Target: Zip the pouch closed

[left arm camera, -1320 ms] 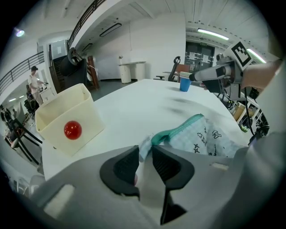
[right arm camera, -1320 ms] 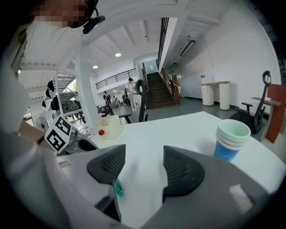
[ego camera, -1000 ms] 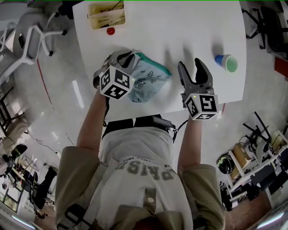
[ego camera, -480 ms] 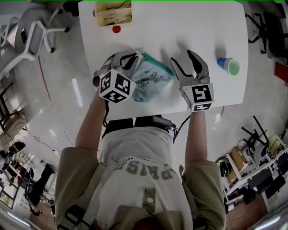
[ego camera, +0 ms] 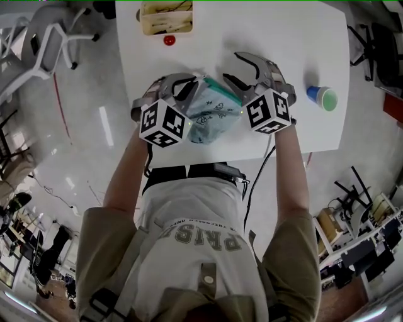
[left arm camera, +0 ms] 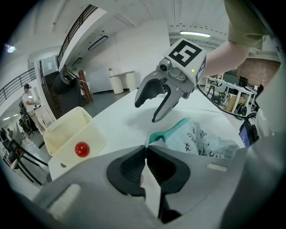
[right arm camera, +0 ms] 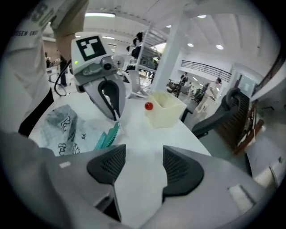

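A pale grey printed pouch [ego camera: 211, 116] with a teal zipper edge [ego camera: 221, 92] lies on the white table [ego camera: 283, 38]. My left gripper [ego camera: 192, 82] is shut on the pouch's left corner, and its pads [left arm camera: 134, 167] meet on a thin fold of fabric. In the right gripper view the left gripper [right arm camera: 115, 117] pinches the end of the teal zipper edge [right arm camera: 106, 136]. My right gripper [ego camera: 232, 68] stands open just right of the zipper edge with nothing between its pads [right arm camera: 181, 172]. In the left gripper view the right gripper [left arm camera: 145, 112] hangs above the pouch [left arm camera: 201, 141].
A cream bin [ego camera: 165, 16] stands at the table's far edge, with a red ball [ego camera: 169, 40] beside it. A blue and green cup [ego camera: 322, 96] sits at the right. Office chairs [ego camera: 44, 44] stand on the floor to the left.
My right gripper has swung left across the table and rolled over, and its open jaws now hang by the zipper edge. The left gripper kept its hold and lifted the corner slightly.
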A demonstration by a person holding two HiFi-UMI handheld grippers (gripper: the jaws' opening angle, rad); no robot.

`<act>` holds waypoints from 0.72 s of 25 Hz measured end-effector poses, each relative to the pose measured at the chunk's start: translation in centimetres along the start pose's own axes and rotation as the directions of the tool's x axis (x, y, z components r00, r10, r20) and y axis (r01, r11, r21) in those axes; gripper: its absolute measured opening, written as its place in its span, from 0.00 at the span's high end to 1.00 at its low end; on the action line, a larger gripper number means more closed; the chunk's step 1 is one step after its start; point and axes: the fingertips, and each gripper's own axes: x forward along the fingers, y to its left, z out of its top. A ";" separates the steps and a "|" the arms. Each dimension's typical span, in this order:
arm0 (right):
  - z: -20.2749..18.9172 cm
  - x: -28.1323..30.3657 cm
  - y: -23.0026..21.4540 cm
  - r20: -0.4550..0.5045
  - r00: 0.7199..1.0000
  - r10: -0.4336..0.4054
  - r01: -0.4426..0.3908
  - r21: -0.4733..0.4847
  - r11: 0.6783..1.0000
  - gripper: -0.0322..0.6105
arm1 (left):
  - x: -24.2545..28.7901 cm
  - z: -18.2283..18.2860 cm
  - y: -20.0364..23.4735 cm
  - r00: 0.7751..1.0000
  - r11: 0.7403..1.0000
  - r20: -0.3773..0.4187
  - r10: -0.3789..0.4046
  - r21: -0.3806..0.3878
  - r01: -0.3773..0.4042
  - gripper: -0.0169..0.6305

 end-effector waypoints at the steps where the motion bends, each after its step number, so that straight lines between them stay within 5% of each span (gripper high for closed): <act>1: 0.1 0.5 0.5 -0.009 0.999 0.031 -0.031 -0.044 0.999 0.56 | 0.0 0.0 0.0 1.000 1.000 0.001 -0.002 0.000 0.002 0.94; 7: 0.7 2.5 2.9 -0.037 0.985 0.168 -0.172 -0.163 0.972 0.60 | -0.1 -0.2 -0.2 1.000 1.000 0.009 -0.008 -0.007 0.008 0.94; 18: 1.8 3.4 4.6 -0.082 0.958 0.276 -0.288 -0.280 0.916 0.68 | -0.1 0.0 -0.4 1.000 1.000 0.012 -0.013 0.003 0.013 0.94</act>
